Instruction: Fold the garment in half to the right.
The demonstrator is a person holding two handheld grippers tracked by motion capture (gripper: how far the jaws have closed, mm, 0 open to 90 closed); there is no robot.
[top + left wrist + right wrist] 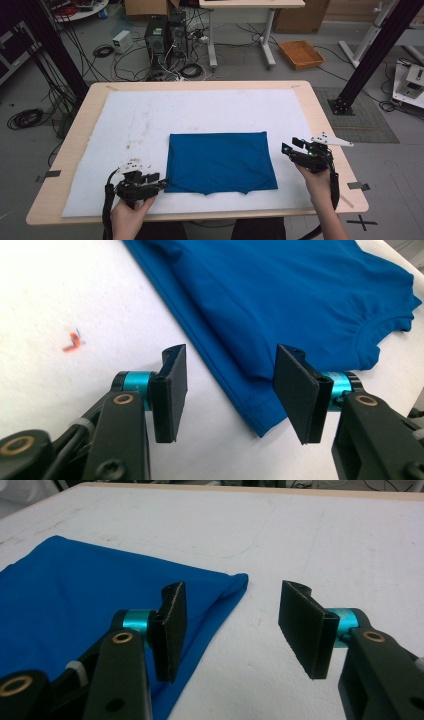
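While the blue T-shirt (220, 162) lies folded flat on the white cloth (125, 125) that covers the surface (75, 130), a person holds one gripper at each side of it. The shirt sits near the person's edge, a bit right of the middle. Its neck hole points toward the person.

The left gripper (161, 183) is low, right at the shirt's near left corner. In the left gripper view, that corner (255, 415) lies between the two black jaws, but the pads do not press on it. The jaws are partly open, with gaps on both sides of the cloth. It looks placed this way so it can pinch the corner and lift it for another fold.

The right gripper (292, 148) hangs just off the shirt's right edge, a little above the surface. In the right gripper view its jaws stand wide apart with nothing between them, and the shirt's far right corner (235, 582) lies just ahead of the left jaw. It may be waiting to grab that side, though it is hard to tell how high it hangs.

A small red mark (73, 340) shows on the white cloth.
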